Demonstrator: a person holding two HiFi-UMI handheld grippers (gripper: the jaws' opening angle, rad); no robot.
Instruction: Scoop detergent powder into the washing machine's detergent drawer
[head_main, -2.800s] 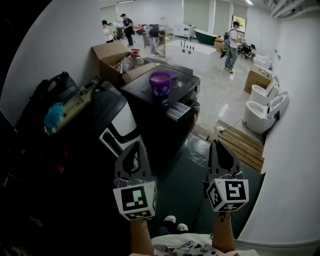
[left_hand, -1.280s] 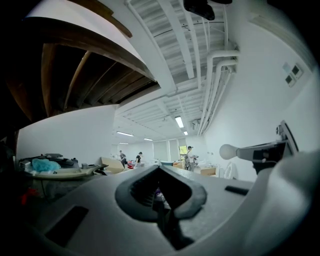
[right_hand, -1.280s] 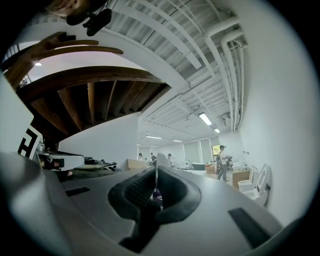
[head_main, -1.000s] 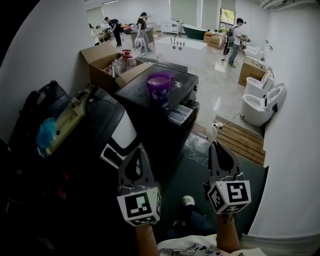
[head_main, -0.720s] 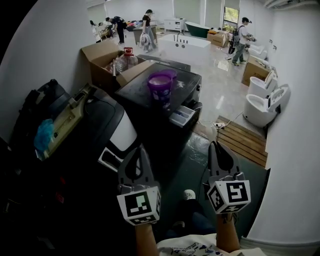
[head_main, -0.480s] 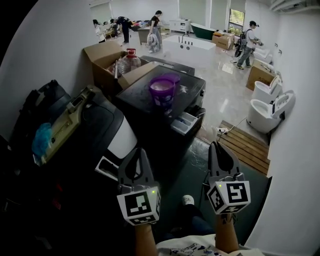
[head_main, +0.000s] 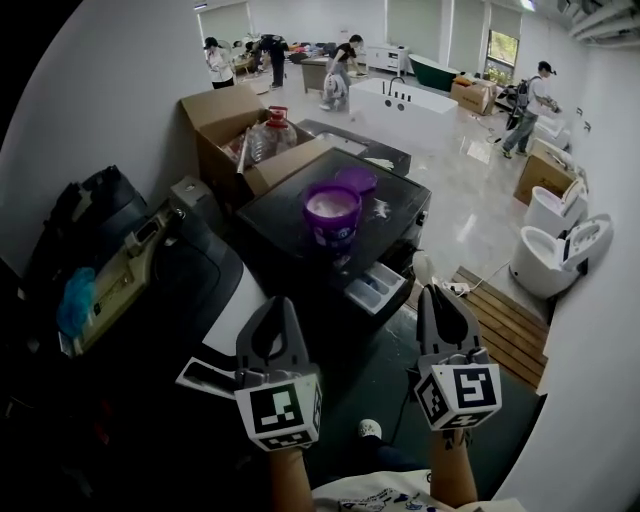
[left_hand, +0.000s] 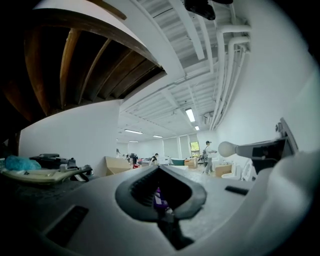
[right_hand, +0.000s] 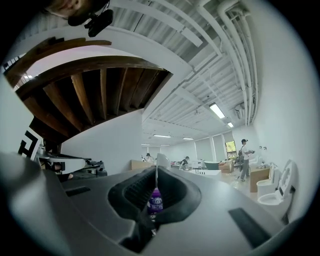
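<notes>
A round purple plastic tub of detergent powder (head_main: 332, 215) stands open on top of the dark front-loading washing machine (head_main: 285, 205), with its purple lid (head_main: 355, 178) lying just behind it. The pale detergent drawer (head_main: 375, 288) is pulled out of the machine's front, below the tub. The tub carries a white label (its print is too small to read). The left gripper (head_main: 272, 303) has its jaws pressed together with nothing between them. The right gripper (head_main: 433, 292) pinches the handle of a small white plastic scoop (head_main: 424, 268), well apart from the tub.
</notes>
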